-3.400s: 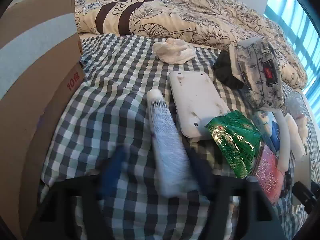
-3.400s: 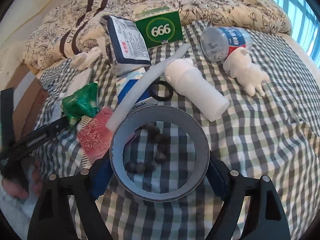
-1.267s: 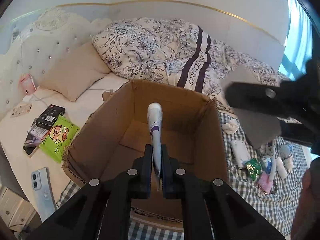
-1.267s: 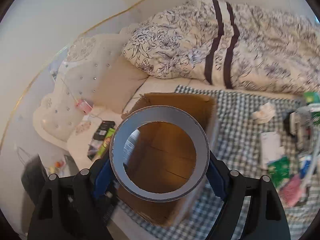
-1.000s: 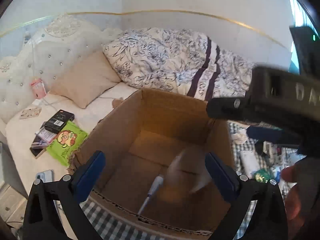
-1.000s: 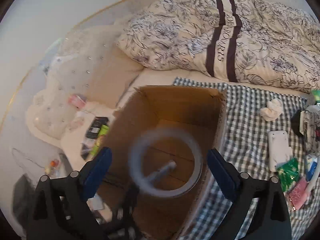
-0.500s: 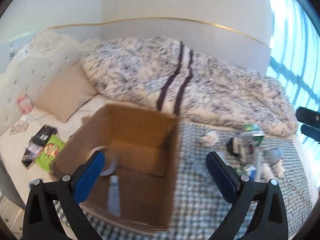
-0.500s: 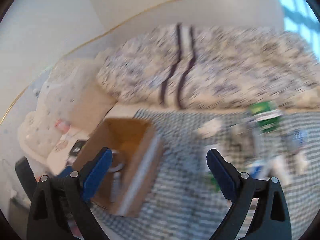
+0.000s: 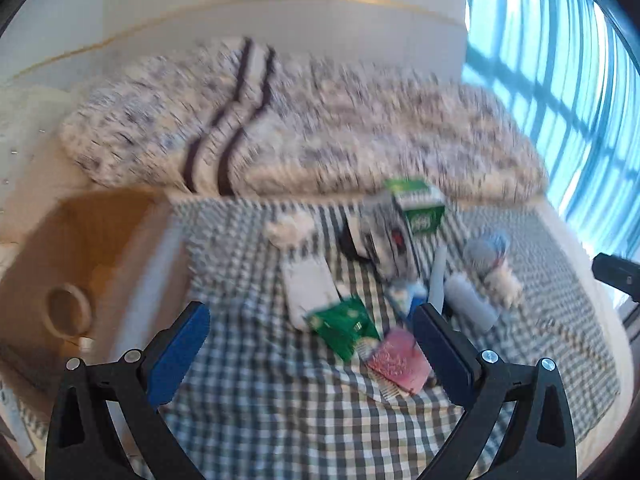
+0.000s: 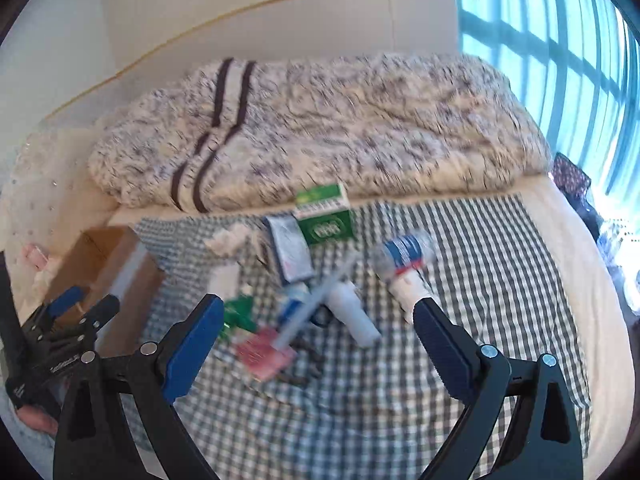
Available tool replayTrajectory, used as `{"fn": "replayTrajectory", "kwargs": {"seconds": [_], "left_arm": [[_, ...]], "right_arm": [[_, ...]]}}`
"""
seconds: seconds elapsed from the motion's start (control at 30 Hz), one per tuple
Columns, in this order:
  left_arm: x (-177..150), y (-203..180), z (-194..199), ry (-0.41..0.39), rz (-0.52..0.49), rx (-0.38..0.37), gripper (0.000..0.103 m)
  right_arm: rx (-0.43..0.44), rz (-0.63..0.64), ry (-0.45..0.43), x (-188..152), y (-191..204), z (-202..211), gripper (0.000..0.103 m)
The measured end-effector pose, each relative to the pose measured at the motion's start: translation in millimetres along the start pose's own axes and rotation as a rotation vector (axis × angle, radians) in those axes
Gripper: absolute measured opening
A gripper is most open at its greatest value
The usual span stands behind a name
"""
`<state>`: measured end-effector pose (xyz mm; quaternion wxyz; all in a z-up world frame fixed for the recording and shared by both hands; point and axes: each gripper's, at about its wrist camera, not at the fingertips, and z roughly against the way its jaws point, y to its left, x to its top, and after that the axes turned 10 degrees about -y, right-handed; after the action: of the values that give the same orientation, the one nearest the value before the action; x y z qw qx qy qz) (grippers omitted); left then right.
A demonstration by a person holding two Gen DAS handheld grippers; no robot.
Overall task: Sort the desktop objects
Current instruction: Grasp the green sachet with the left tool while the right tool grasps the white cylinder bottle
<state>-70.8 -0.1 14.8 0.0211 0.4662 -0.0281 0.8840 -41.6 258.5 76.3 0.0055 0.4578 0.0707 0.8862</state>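
Note:
Both views are blurred by motion. My left gripper (image 9: 312, 344) is open and holds nothing, high over the checked cloth (image 9: 280, 408). The cardboard box (image 9: 100, 256) stands at the left, with the tape roll (image 9: 66, 314) lying inside it. A pile of small objects lies ahead: a green packet (image 9: 344, 326), a pink packet (image 9: 398, 362), a white flat device (image 9: 308, 288), a green carton (image 9: 420, 202), a white bottle (image 9: 470, 304). My right gripper (image 10: 318, 336) is open and empty too, above the same pile (image 10: 312, 292). The left gripper (image 10: 68, 332) shows at the left edge by the box (image 10: 108, 276).
A floral quilt (image 10: 320, 128) is heaped along the back of the bed. A window with blue light (image 10: 560, 60) fills the right side. A crushed water bottle (image 10: 404, 256) and a crumpled tissue (image 10: 230, 240) lie on the cloth. A headboard (image 10: 36, 188) lies beyond the box.
Both grippers opened over the box and dropped the tube and the tape roll in. Since then both have swung right, away from the box toward the pile on the cloth.

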Motion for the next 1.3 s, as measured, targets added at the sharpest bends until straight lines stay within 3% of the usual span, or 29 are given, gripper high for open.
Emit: {"fn": "replayTrajectory", "kwargs": {"seconds": [0.13,0.2,0.33,0.4,0.63,0.83,0.9,1.17,1.2,1.27,1.3], "left_arm": [[-22,-10,-50,0.052,-0.061,-0.002,0.103],[-35,-14,-76,0.078,-0.09,-0.008,0.103],[-58,-16,-108,0.113,-0.113,-0.019,0.103],[-66,-16,-121,0.126,-0.125,-0.011,0.103],[-72,-7,-149,0.151,-0.054,-0.025,0.103],[-65,-17,-150,0.122,-0.072,-0.015,0.103],[-62,-20,-151,0.115,-0.08,-0.009,0.103],[-55,-36,-161,0.113,-0.173,-0.004,0.103],[-56,-36,-164,0.126,-0.174,-0.019,0.101],[-55,-37,-162,0.113,-0.19,-0.01,0.077],[-54,-38,-159,0.099,-0.207,0.001,0.042]], "right_arm": [[-0.026,0.065,0.055,-22,-13,-37,0.089],[-0.026,0.095,0.085,-32,-17,-58,0.079],[-0.036,0.12,0.156,-49,-19,-111,0.072],[-0.034,0.124,0.196,-58,-19,-137,0.064],[-0.083,0.118,0.289,-82,-21,-197,0.054],[-0.083,0.073,0.295,-87,-23,-208,0.048],[-0.077,0.064,0.293,-88,-23,-206,0.035],[-0.044,0.031,0.275,-99,-20,-178,0.032],[-0.042,0.028,0.274,-99,-21,-175,0.032],[-0.038,0.016,0.273,-100,-22,-171,0.032],[-0.034,0.008,0.272,-100,-23,-169,0.032]]}}
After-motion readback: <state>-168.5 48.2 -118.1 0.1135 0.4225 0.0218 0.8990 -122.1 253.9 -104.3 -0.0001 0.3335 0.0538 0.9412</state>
